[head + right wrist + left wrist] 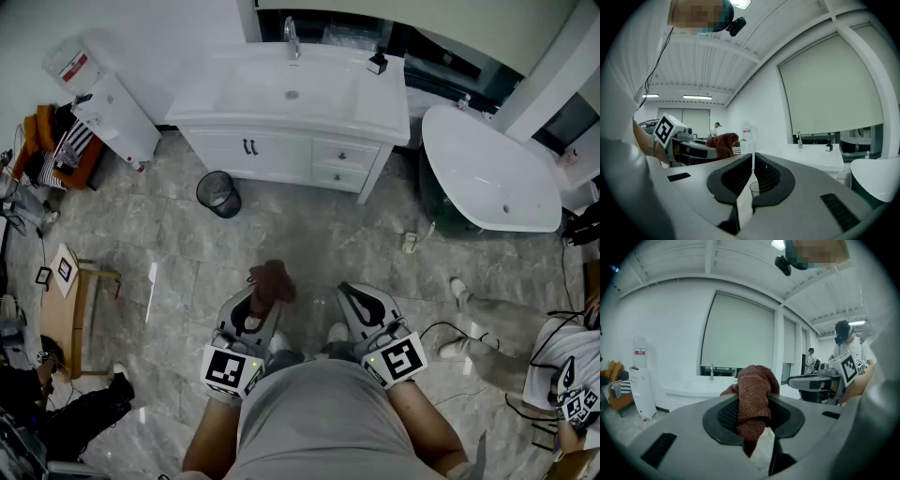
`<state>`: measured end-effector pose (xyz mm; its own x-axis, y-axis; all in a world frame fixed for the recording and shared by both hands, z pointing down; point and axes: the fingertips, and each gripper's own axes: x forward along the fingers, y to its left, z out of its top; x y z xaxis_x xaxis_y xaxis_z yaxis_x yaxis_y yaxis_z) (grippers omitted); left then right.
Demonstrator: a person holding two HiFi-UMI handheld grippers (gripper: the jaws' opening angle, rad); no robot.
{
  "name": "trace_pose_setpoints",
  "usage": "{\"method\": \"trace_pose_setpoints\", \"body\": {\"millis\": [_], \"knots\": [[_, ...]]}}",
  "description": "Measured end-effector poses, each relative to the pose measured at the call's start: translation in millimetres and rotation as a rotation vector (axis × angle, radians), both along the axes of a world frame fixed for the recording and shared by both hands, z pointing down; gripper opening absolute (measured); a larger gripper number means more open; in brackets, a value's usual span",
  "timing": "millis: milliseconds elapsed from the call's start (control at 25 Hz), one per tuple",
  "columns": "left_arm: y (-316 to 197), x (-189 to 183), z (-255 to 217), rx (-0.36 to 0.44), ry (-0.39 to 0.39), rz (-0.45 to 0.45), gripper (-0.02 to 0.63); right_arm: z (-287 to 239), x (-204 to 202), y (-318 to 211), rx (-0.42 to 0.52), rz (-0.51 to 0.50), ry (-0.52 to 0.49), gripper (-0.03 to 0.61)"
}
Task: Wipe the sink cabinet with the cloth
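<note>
Rust-brown cloth (272, 279) clamped between the jaws of the left gripper (255, 302); a bunched fold stands up above the jaw tips, and the rest hangs down in the gap between the dark pads. Right gripper (752, 157) held just beside the left one, its jaws brought together with nothing between them. Both grippers are held close to the person's body at the near edge of the scene, over the grey stone floor (309, 234) and well apart from the sink cabinet (291, 157). The white cabinet stands against the far wall, its doors and drawers shut, with a basin (286, 92) on top and a faucet (292, 37) at the basin's far rim. Black mesh waste bin (217, 194) on the floor just near of the cabinet's left end. White bathtub (487, 173) to the cabinet's right. White water dispenser (111, 105) to its left. A second person (511, 352) stands at the near right.
</note>
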<state>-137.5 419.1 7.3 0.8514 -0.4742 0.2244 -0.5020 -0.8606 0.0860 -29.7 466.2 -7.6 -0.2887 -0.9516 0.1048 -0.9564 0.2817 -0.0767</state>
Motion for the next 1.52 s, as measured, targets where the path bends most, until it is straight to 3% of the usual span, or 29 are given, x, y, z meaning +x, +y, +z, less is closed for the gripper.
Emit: {"method": "trace_pose_setpoints", "body": {"millis": [360, 880, 1160, 1520], "knots": [[11.4, 30.3, 3.5, 0.000, -0.014, -0.017, 0.118, 1.0, 34.4, 9.4, 0.027, -0.028, -0.012, 0.034], [8.1, 64.8, 30.2, -0.054, -0.063, -0.091, 0.121, 29.7, 84.7, 5.1, -0.045, -0.058, -0.047, 0.035], [-54.4, 76.9, 48.7, -0.076, -0.073, -0.075, 0.121, 48.4, 99.2, -59.4, -0.092, -0.042, -0.062, 0.035], [-190.9, 97.0, 68.9, -0.132, -0.092, 0.016, 0.123, 55.2, 112.0, -185.7, -0.141, 0.012, -0.017, 0.035]]}}
